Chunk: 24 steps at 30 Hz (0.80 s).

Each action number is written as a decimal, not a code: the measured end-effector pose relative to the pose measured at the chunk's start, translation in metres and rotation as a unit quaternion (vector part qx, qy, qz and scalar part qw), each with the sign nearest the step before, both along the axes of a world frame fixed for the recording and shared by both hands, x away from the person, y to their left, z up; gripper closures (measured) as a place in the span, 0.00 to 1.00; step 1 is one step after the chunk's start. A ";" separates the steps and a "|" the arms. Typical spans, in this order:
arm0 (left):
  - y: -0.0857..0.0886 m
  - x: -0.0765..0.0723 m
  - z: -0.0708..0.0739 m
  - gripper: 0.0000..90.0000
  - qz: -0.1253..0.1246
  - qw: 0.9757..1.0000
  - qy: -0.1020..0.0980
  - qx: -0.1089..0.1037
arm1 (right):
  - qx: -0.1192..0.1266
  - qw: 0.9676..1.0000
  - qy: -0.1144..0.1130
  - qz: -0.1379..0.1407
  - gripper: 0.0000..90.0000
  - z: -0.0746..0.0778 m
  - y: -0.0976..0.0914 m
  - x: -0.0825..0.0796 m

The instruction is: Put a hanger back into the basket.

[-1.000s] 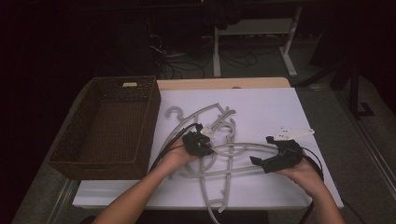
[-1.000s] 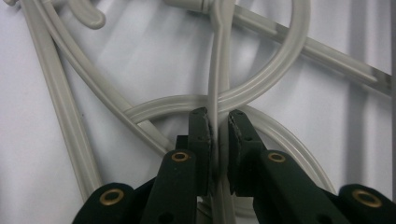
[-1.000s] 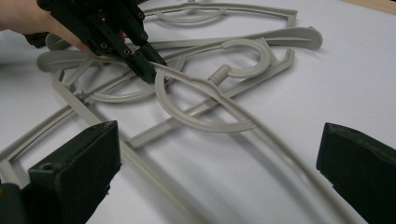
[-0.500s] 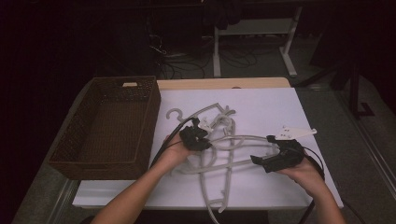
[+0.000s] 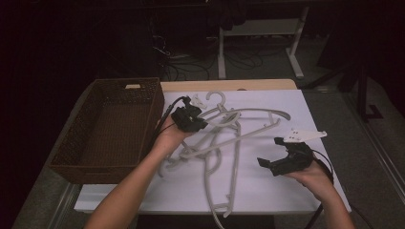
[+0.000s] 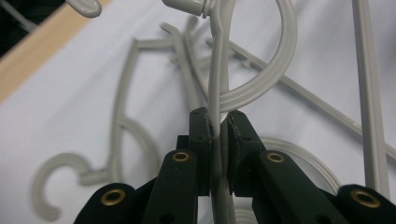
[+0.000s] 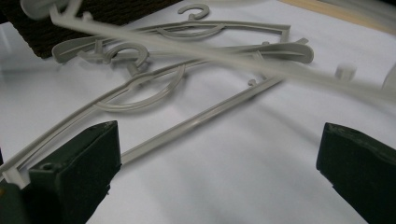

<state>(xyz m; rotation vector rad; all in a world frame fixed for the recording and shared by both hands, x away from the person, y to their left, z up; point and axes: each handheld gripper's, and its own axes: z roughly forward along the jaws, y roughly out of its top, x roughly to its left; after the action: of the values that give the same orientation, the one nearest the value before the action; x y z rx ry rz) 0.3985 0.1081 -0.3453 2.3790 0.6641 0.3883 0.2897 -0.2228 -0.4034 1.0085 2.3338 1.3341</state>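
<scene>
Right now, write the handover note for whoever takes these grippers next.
Left gripper: shut on a grey hanger, raised off the white tabletop.
Right gripper: open, holding nothing, low above the tabletop.
Other hangers lie tangled mid-table.
Wicker basket at the left has no hangers in it.
Done: one hanger gripped.
Left, probably: free it from the tangle, move hangers to the basket.

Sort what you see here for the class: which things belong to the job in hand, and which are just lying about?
In the job:
- grey hanger, clamped in the left gripper
- remaining hangers piled on the white tabletop
- wicker basket beside them
- right gripper, fingers apart

Lying about:
- cables on the floor
- desk legs behind
</scene>
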 end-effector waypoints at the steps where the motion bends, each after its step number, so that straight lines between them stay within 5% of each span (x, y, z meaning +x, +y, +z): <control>1: 0.002 0.001 0.006 0.91 0.003 1.000 -0.003 0.000 | -0.001 1.000 0.001 -0.001 0.00 -0.001 0.000 0.000; 13: 0.036 0.010 0.074 0.91 0.026 0.999 -0.035 0.005 | -0.005 1.000 0.014 -0.006 0.00 -0.015 0.003 0.004; 24: 0.097 0.014 0.108 0.91 0.053 0.997 -0.054 -0.004 | -0.016 0.999 0.039 -0.008 0.00 -0.035 0.006 0.000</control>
<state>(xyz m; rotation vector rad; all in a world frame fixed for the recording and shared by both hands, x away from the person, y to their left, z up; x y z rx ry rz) 0.4125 0.2056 -0.2370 2.3041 0.7421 0.5545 0.2895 -0.2168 -0.4389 1.0839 2.3907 1.2688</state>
